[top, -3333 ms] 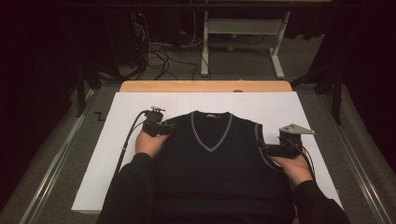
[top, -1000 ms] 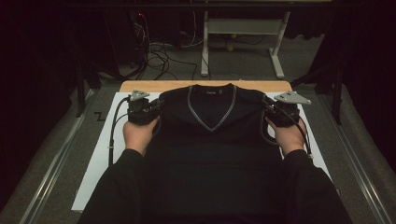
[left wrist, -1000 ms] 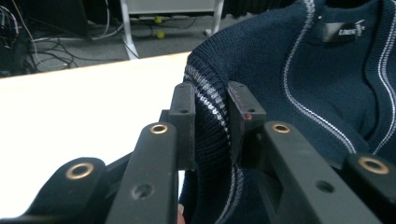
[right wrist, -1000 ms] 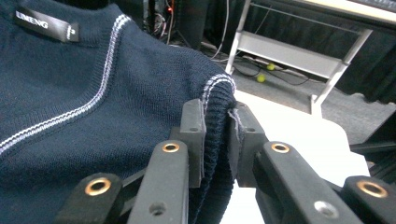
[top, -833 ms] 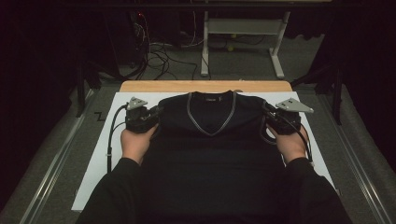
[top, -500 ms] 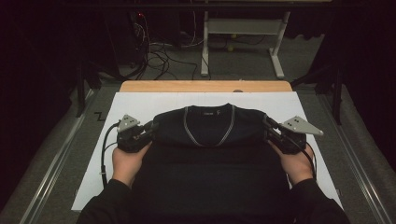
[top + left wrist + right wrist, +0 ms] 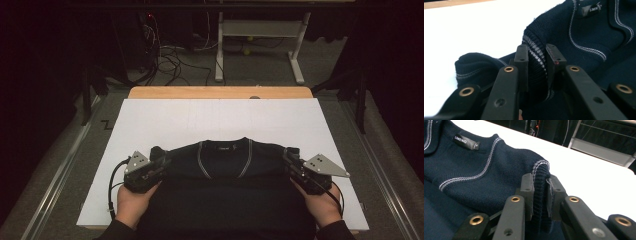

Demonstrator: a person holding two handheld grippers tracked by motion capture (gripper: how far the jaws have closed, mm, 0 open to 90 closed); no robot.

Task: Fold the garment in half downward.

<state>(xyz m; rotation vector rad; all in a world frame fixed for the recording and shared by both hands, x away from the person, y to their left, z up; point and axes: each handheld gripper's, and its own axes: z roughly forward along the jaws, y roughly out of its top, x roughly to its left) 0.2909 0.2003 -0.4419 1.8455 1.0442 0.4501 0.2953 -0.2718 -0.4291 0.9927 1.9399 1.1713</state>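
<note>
Navy knit vest (image 7: 225,190) lies on white sheet (image 7: 220,120), near edge at 6 o'clock, collar toward 12. We judge it soft, limp, light; ribbed shoulder edges give best hold. Left gripper (image 7: 537,65) at 9 o'clock: jaws narrow, pinching striped armhole rib. Right gripper (image 7: 541,192) at 3 o'clock: jaws narrow, clamped on other shoulder's rib. Wood table edge (image 7: 220,92) beyond.

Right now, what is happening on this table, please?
A person holds a dark blue knitted vest with two handheld grippers. The left gripper is shut on one shoulder, the right gripper on the other. The top part is folded toward the person on the white table.
</note>
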